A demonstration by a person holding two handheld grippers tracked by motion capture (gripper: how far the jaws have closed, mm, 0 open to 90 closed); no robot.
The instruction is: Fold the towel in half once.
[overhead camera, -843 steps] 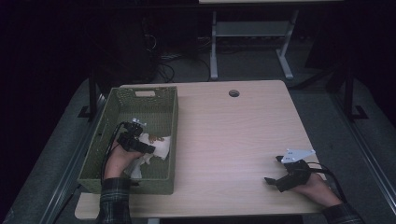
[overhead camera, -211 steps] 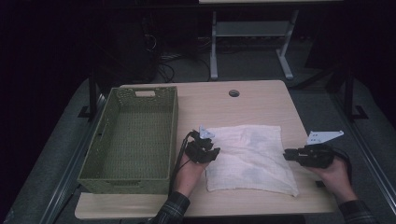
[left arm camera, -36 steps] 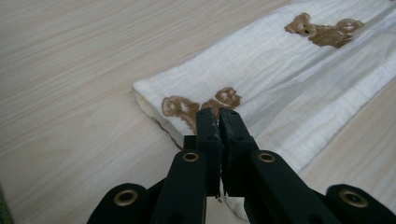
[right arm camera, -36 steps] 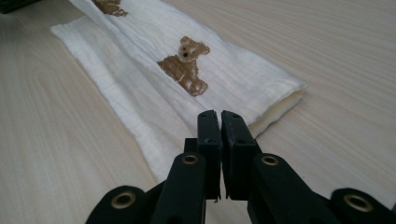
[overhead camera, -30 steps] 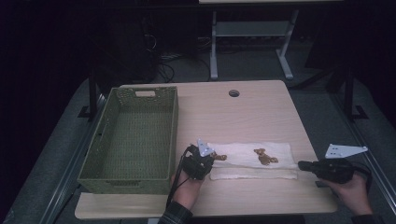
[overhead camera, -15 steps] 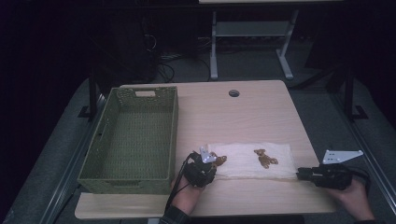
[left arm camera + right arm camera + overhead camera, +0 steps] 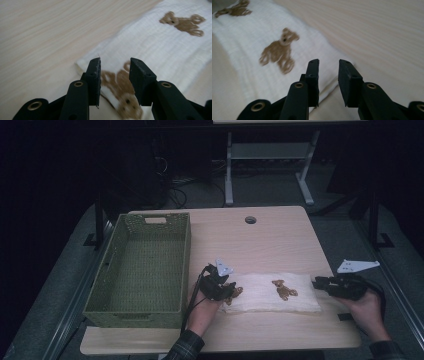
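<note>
One cloth (image 7: 265, 293), two tongs

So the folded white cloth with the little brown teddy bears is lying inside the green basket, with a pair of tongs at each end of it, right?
Not quite. The folded cloth lies on the wooden table, to the right of the green basket, not inside it; the high view shows this. The rest holds: the left tongs are at its left end and the right tongs at its right end, both with jaws apart.

Basket (image 7: 142, 265) blocks table's (image 7: 280, 232) left; far half free (cloth (image 7: 272, 292) lies flat, w/ no bulk).
</note>
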